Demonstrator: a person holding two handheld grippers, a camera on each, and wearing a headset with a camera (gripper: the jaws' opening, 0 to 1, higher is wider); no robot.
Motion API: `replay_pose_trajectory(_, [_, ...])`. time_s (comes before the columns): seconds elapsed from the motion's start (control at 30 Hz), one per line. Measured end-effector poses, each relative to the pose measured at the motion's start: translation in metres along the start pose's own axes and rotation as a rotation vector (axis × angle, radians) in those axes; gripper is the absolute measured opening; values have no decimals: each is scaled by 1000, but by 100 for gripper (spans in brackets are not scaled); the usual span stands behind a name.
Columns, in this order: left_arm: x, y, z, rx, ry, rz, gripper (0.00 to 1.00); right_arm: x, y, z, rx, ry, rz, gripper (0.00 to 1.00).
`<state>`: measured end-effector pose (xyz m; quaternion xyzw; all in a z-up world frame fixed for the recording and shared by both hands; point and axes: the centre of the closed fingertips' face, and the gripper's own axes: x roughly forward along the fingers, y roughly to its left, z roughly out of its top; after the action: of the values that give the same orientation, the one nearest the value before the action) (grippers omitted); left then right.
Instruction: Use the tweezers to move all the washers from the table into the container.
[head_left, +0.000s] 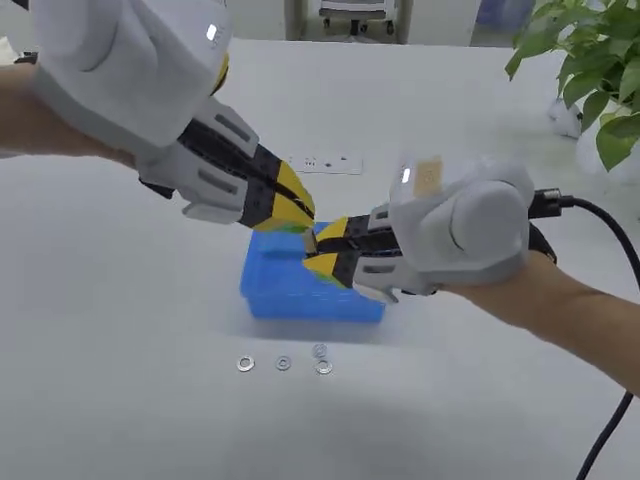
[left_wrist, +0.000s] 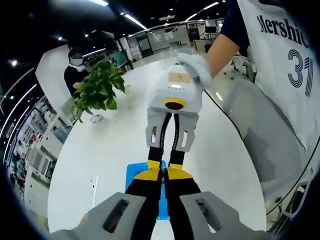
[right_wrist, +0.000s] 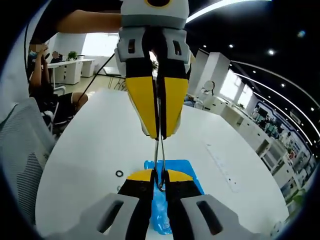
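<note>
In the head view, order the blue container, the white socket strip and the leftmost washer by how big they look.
1. blue container, clearly largest
2. socket strip, farther back
3. leftmost washer, smallest

Container (head_left: 290, 292) blue; washers (head_left: 283, 363) silver; table (head_left: 120, 350) white; left gripper (head_left: 300, 212) & right gripper (head_left: 318, 255) grey-white w/ black-yellow jaws (tweezers (right_wrist: 158, 150) steel-grey); plant (head_left: 590, 60) green.

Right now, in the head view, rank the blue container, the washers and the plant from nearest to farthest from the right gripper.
1. Blue container, directly beneath the right gripper tips.
2. Washers, in front, toward the person.
3. Plant, far right corner.
</note>
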<state>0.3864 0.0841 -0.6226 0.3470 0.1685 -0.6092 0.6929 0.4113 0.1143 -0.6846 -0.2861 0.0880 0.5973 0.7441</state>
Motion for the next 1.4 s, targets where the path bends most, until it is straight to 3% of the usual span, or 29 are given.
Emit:
replay_pose_trajectory(0.23, [17, 17, -16, -24, 0, -9, 6, 13, -18, -20, 24, 25, -9, 9])
replay_pose_trajectory(0.27, [24, 28, -26, -28, 2, -12, 6, 15, -19, -23, 26, 29, -7, 9])
replay_pose_trajectory(0.5, [42, 35, -48, -88, 5, -24, 6, 33, -25, -51, 54, 69, 7, 9])
replay_pose_trajectory(0.77, [56, 37, -59, -104, 21, -36, 6, 43, -26, -69, 88, 85, 16, 10])
replay_pose_trajectory(1.13, [60, 39, -60, -93, 33, -35, 6, 40, -25, -74, 108, 90, 14, 11])
replay_pose_trajectory(1.4, [53, 34, -45, -78, 23, -24, 6, 30, -25, -63, 105, 78, 2, 12])
